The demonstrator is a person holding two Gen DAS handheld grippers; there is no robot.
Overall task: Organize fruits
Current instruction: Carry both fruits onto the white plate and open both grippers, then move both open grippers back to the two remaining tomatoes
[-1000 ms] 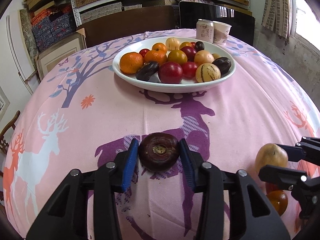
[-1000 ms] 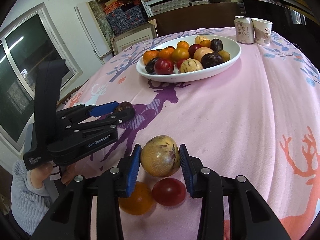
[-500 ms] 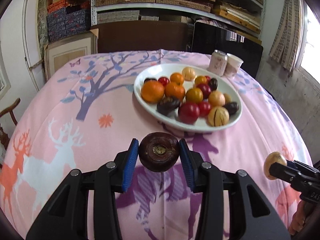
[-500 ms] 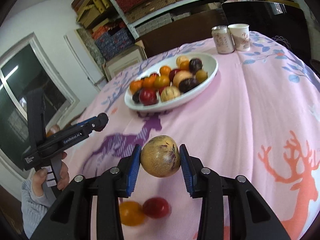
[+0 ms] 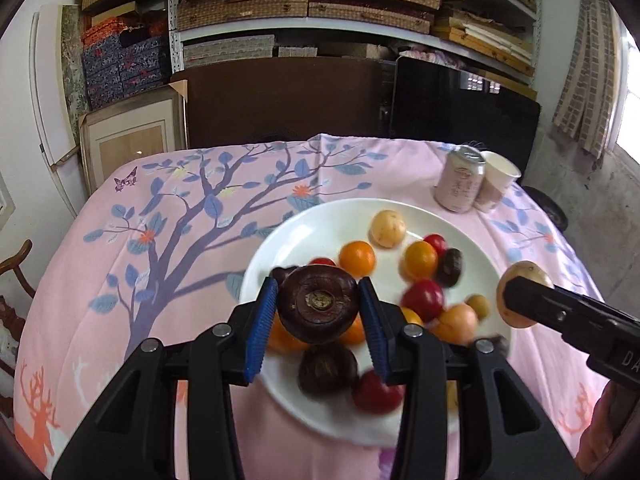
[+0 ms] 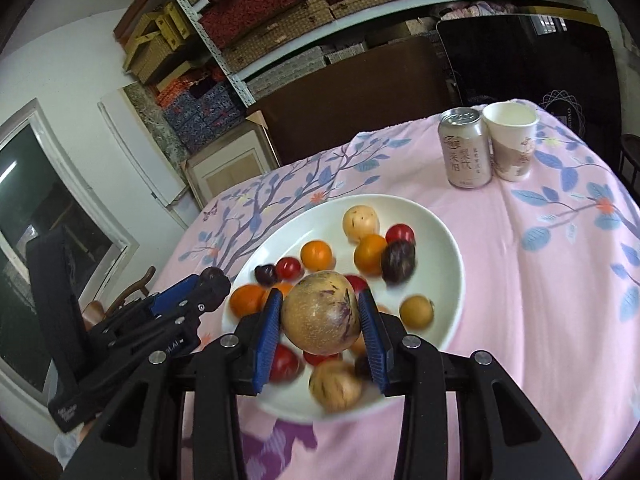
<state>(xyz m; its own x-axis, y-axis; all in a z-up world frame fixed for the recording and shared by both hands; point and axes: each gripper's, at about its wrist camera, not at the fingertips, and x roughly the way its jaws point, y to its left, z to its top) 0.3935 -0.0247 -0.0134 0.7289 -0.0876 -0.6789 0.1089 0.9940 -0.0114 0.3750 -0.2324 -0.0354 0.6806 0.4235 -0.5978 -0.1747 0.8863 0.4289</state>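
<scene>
My left gripper (image 5: 319,310) is shut on a dark purple round fruit (image 5: 318,304) and hangs over the near left part of the white plate (image 5: 316,226). My right gripper (image 6: 319,316) is shut on a tan fruit with purple streaks (image 6: 320,312), held above the near side of the same plate (image 6: 448,264). The plate holds several oranges, red and dark fruits and pale melons. In the left wrist view the right gripper (image 5: 520,300) comes in from the right with its tan fruit (image 5: 528,276). The left gripper (image 6: 212,280) shows at the plate's left rim in the right wrist view.
A drink can (image 6: 466,148) and a paper cup (image 6: 512,146) stand behind the plate on the pink tablecloth (image 6: 540,280). A dark wooden board and shelves full of boxes rise behind the table. A chair back (image 5: 16,264) stands at the table's left edge.
Both grippers rose and moved forward from the near table edge to above the plate, each still holding its fruit. The two loose fruits near the right gripper have dropped out of view.
</scene>
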